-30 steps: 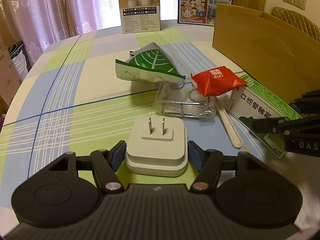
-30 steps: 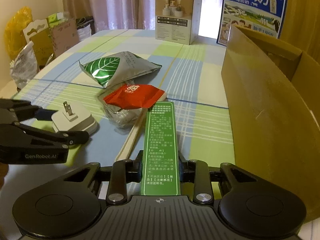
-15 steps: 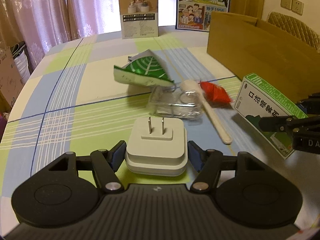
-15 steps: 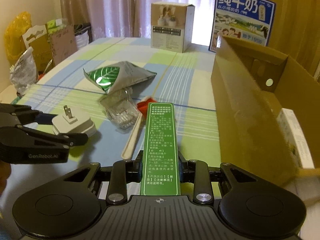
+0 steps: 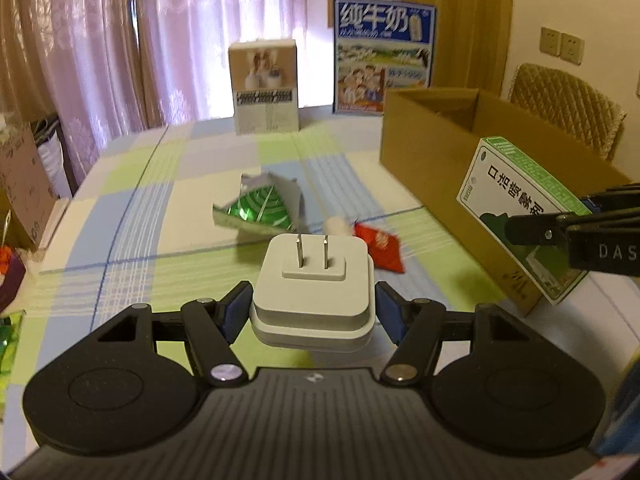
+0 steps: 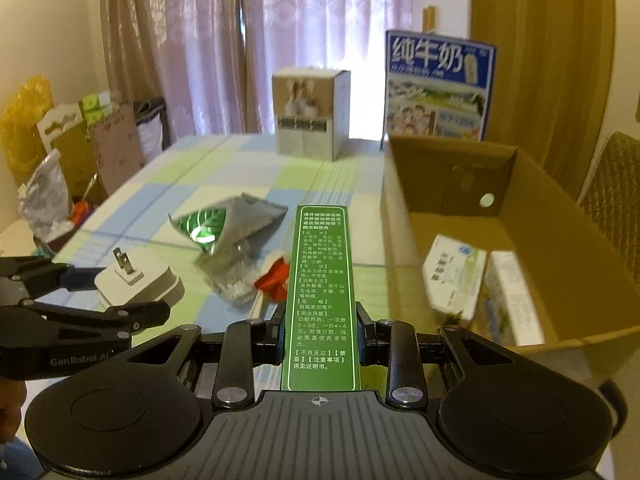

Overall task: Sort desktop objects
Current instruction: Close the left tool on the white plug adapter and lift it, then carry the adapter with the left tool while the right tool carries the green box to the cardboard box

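Both grippers have risen since the earlier frames. Left gripper (image 5: 312,312) pinches the white plug adapter (image 5: 314,294), prongs forward, above the checked tablecloth (image 5: 128,248). Right gripper (image 6: 318,338) clamps the green medicine box (image 6: 322,292) beside the open cardboard box (image 6: 568,240), which holds two white cartons (image 6: 454,276). Farther off lie a green leaf packet (image 5: 258,210) and a red sachet (image 5: 380,246).

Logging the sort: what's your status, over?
Left gripper shut on white square plug adapter. Right gripper shut on green medicine carton, beside open cardboard box. Path unobstructed.
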A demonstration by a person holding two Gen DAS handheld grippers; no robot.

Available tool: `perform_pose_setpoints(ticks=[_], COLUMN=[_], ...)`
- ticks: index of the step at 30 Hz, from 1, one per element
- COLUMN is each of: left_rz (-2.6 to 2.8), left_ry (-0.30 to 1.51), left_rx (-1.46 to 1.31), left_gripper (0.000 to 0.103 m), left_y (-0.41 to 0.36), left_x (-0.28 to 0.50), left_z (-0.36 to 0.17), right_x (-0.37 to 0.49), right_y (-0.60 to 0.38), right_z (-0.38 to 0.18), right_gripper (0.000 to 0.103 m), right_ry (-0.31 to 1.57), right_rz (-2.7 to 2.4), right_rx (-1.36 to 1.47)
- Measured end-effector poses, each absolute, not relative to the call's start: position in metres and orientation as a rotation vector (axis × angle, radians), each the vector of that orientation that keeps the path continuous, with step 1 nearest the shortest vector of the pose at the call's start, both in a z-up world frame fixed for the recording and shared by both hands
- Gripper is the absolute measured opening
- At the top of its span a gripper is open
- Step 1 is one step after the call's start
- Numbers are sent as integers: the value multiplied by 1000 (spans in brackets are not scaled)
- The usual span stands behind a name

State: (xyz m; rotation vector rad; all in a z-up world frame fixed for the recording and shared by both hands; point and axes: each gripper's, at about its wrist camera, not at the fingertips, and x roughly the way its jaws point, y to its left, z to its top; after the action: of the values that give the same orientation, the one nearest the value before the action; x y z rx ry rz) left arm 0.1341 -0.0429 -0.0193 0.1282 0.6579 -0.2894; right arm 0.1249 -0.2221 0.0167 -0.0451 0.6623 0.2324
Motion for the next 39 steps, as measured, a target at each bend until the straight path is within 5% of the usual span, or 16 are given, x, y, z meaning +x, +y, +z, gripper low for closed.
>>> perform_pose_setpoints(ticks=[20, 39], left_rz=[-461, -608], left_ry=[584, 551], left_rx=[166, 209], left_gripper=[61, 61], left_y=[-136, -235], left_x=[92, 138], left_z=[42, 60], right_x=[70, 104], right_y=[-318, -394], right_z=[73, 83], right_gripper=[27, 27], right_ry=[579, 546], right_rz=[69, -8], right_rx=[42, 47])
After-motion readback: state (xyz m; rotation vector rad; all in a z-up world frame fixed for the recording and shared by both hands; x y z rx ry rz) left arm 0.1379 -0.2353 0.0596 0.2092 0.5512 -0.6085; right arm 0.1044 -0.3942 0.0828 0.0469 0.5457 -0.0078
